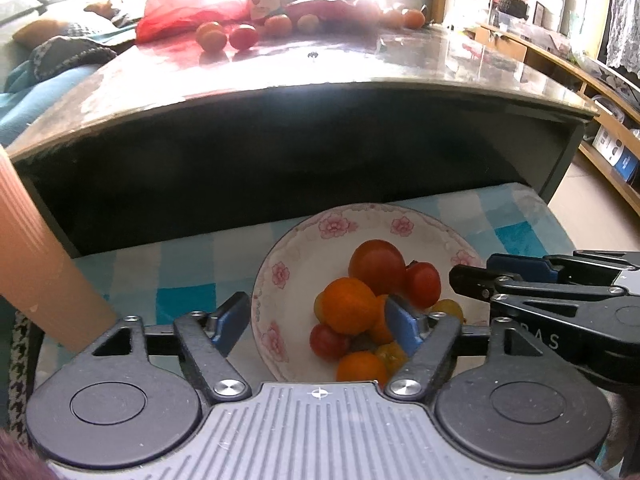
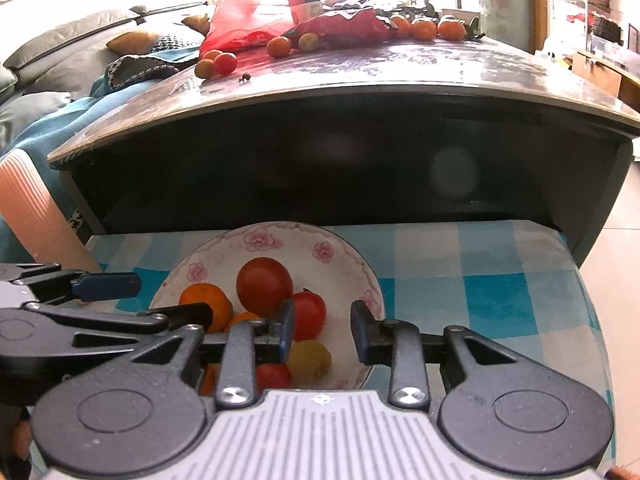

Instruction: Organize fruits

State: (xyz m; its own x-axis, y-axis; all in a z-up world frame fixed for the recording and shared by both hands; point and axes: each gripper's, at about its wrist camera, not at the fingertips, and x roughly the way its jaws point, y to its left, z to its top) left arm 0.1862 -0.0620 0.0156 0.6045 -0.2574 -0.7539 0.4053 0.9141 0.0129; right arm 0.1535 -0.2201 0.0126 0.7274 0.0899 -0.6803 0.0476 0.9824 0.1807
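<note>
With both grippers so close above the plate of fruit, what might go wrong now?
1. The fruit pile sits heaped toward the plate edge; a nudge from the open left gripper may roll a piece off.
2. The right gripper hangs beside the left one, so they may collide.

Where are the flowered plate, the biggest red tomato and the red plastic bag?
flowered plate (image 2: 260, 240): right wrist view, far rim.
biggest red tomato (image 2: 264, 286): right wrist view, its middle.
red plastic bag (image 1: 176, 16): left wrist view, crumpled middle.
</note>
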